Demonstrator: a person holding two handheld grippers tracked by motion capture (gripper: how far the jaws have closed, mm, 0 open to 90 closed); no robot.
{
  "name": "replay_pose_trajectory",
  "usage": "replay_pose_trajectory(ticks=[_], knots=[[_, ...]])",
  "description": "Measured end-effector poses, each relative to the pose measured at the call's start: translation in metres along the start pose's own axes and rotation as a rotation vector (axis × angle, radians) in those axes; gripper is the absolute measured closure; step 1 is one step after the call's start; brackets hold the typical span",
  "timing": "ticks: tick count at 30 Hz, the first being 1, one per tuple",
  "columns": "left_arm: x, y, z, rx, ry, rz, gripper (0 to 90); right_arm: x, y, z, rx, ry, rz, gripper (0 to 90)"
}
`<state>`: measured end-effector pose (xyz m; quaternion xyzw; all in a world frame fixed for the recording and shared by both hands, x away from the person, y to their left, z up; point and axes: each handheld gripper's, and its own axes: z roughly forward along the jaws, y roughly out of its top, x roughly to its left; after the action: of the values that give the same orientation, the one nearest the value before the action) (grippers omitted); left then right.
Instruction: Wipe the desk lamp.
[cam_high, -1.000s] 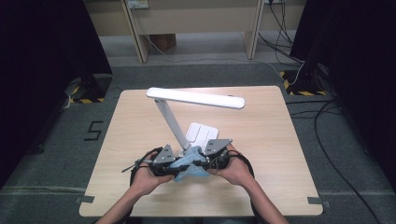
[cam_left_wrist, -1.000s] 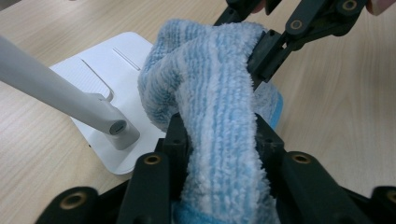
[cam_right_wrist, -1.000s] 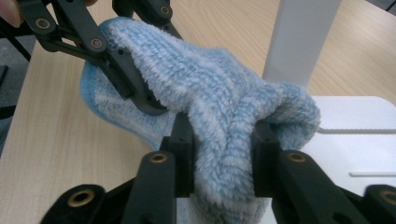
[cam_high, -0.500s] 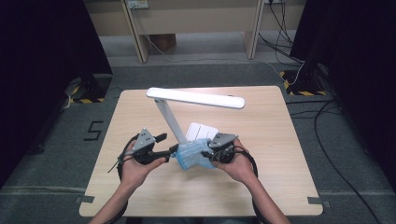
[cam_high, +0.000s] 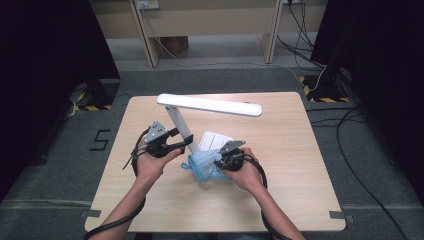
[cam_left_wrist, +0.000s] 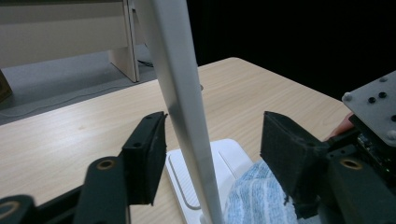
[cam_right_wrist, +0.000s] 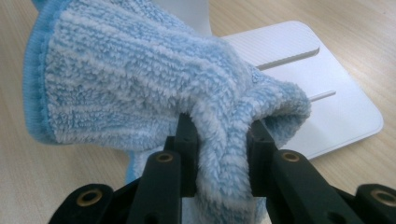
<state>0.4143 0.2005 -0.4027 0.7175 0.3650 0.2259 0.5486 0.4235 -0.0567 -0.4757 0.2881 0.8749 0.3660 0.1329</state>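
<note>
The left gripper (cam_left_wrist: 210, 158) has just been opening; its fingers (cam_left_wrist: 144, 154) straddle the lamp stem (cam_left_wrist: 187, 116) without touching. The stem leans toward 11 o'clock. The right gripper (cam_right_wrist: 219, 154) clamps the blue cloth (cam_right_wrist: 140, 79) at 5 o'clock of the stem, on the counter (cam_high: 300, 165).

The cloth (cam_right_wrist: 140, 88) is pale blue with white fluffy ribs and a blue hem. At its 12 o'clock, a plain white lamp (cam_high: 210, 105) stands on the light wood-grain table (cam_high: 300, 165); both grippers' jaws are black.
</note>
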Motion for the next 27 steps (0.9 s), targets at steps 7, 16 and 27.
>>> replay_pose_trajectory(ticks=[7,16,27], knots=[[0.005,0.003,0.006,-0.002,0.038,0.008,58.7,0.0,0.001,0.003,0.028,-0.022,0.007,73.4],[0.0,0.003,0.004,0.004,0.09,0.021,68.2,-0.007,-0.003,-0.002,0.062,-0.05,0.008,73.7],[-0.017,0.0,-0.004,0.013,0.171,0.018,67.6,-0.018,-0.015,-0.012,0.108,-0.111,0.043,73.6]])
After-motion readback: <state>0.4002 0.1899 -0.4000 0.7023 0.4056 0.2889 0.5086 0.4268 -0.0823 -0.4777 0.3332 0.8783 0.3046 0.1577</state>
